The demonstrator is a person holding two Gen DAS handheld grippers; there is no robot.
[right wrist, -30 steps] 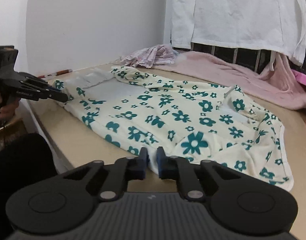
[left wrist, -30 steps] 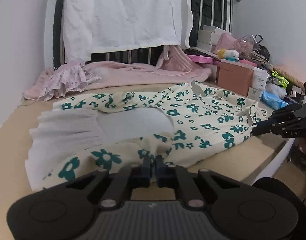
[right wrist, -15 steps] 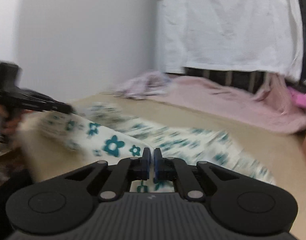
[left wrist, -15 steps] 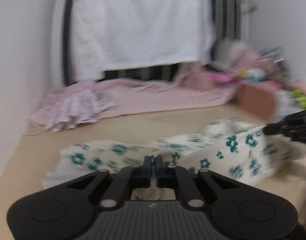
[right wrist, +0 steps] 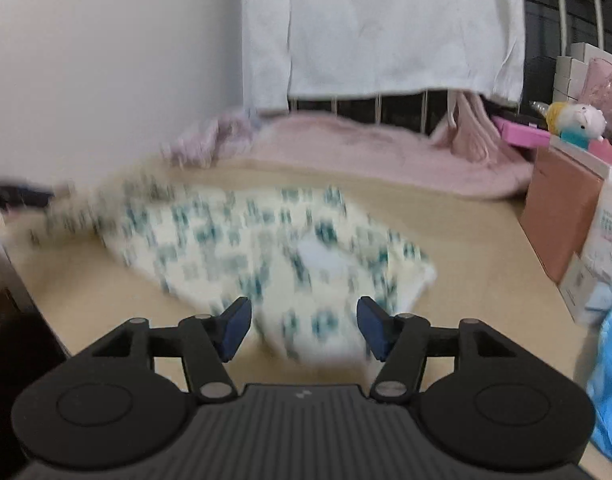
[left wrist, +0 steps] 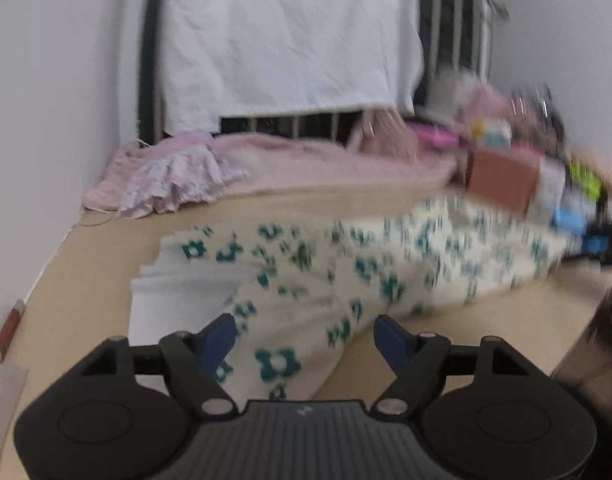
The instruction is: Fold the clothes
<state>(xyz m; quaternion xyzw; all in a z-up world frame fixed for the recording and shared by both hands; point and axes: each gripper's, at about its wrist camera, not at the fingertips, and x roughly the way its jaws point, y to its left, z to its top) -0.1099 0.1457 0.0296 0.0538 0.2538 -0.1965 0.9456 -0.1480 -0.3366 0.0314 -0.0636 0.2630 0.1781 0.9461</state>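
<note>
From my left claw (left wrist: pixel 306 338) I see its two blue-padded fingers (left wrist: pixel 219 336) spread apart; they have just been opening, and the floral garment (left wrist: pixel 346 272) lies loose between them, no pad pressing on it. The garment is cream with teal flowers and is spread over the tan bed surface (left wrist: pixel 289 200), reaching from the near left towards the far right (motion blur softens the print). At the far right edge of this view my other claw shows only as a dark blur with a blue pad.

From my right claw (right wrist: pixel 303 330), the fingers (right wrist: pixel 235 326) also stand apart, having just been opening, with the near edge of the garment (right wrist: pixel 241 240) lying between them, released.

Beyond the garment, a pink blanket (right wrist: pixel 370 148) lies across the far side of the bed, below a white cloth (right wrist: pixel 386 24) hung on a metal rail. A brown box (right wrist: pixel 562 212) stands to the right.
</note>
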